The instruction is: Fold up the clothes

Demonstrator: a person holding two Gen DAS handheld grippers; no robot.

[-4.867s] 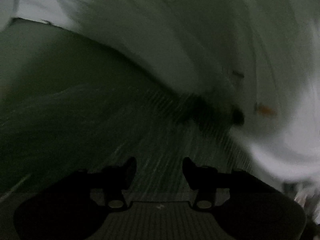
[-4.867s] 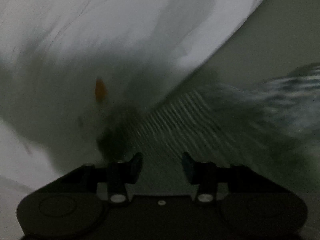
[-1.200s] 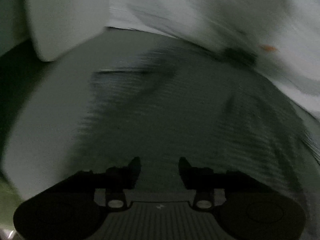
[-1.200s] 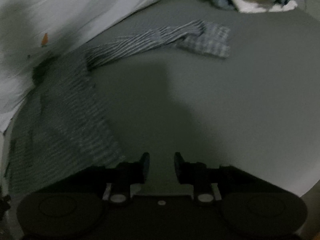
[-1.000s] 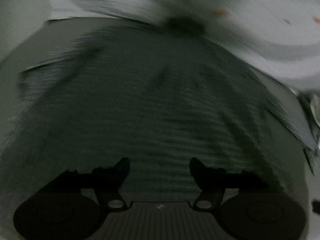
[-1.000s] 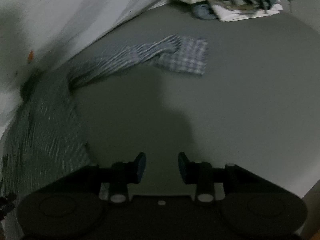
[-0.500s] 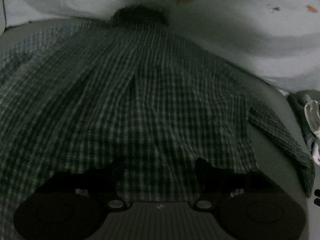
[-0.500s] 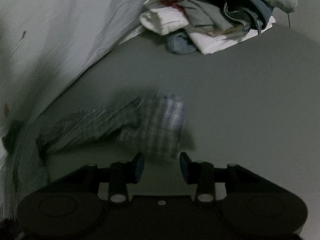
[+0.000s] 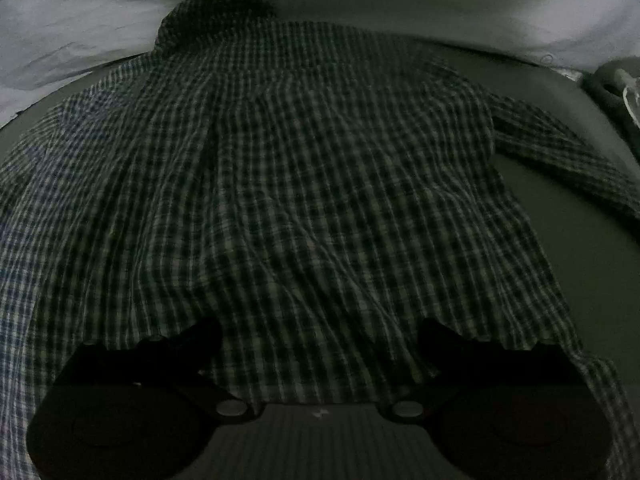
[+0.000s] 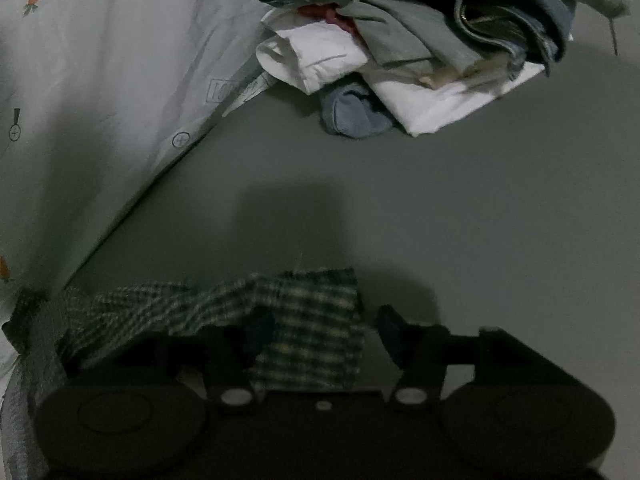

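A dark checked shirt (image 9: 304, 184) lies spread flat, back up, on the grey bed, collar at the far end. My left gripper (image 9: 318, 336) is open wide just above its near hem. The shirt's right sleeve (image 9: 560, 156) stretches off to the right. In the right wrist view the cuff end of that sleeve (image 10: 316, 320) lies between the open fingers of my right gripper (image 10: 324, 332), low over the bed. The jaws stand apart on either side of the cuff.
A white sheet with small carrot prints (image 10: 100, 92) rises along the far and left side. A pile of mixed clothes (image 10: 420, 48) sits at the back of the grey bed (image 10: 480, 208). Part of that pile shows at the left view's right edge (image 9: 620, 84).
Both grippers have swung down from the collar end. The left one has opened wide over the hem. The right one has closed in on the sleeve cuff, which now lies between its fingers.
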